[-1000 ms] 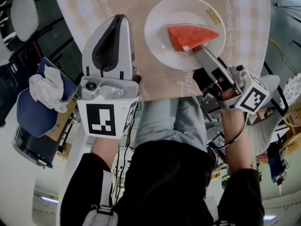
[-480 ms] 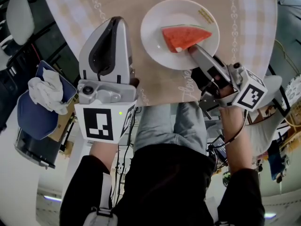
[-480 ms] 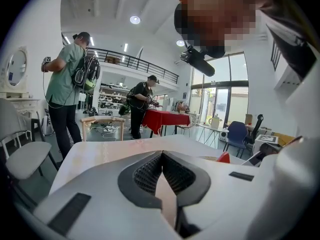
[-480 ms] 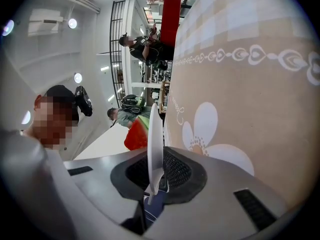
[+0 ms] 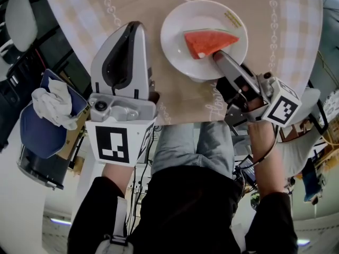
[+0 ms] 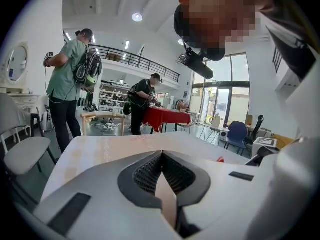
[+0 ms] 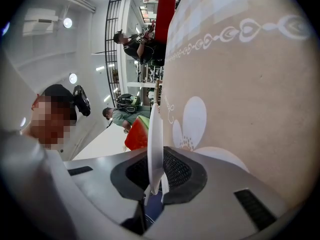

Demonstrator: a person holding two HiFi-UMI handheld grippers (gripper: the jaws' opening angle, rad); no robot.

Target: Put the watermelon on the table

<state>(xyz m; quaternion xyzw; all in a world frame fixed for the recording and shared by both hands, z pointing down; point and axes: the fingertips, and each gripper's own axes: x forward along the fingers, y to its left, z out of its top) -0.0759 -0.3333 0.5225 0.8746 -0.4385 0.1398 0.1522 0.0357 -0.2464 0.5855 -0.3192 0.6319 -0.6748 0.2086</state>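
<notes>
A red watermelon wedge (image 5: 209, 41) with a green rind lies on a white plate (image 5: 180, 41) over the tan tablecloth of the table (image 5: 148, 4). My right gripper (image 5: 218, 57) is shut on the plate's near rim. In the right gripper view the rim (image 7: 155, 144) stands edge-on between the pads, with the wedge (image 7: 137, 134) behind it. Whether the plate rests on the cloth I cannot tell. My left gripper (image 5: 133, 25) is shut and holds nothing, over the table's near left part. Its jaws (image 6: 161, 154) meet at the tips.
A blue seat or bag with a crumpled white cloth (image 5: 50, 102) sits left of the table, and a white chair (image 5: 21, 12) stands further off. Two people (image 6: 67, 79) stand in the room beyond, near a red-covered table (image 6: 167, 118). The table's front edge (image 5: 185, 118) is close to the body.
Both grippers have sunk a little toward the table, the right one with the plate and watermelon still in it. Neither gripper's jaws have changed.
</notes>
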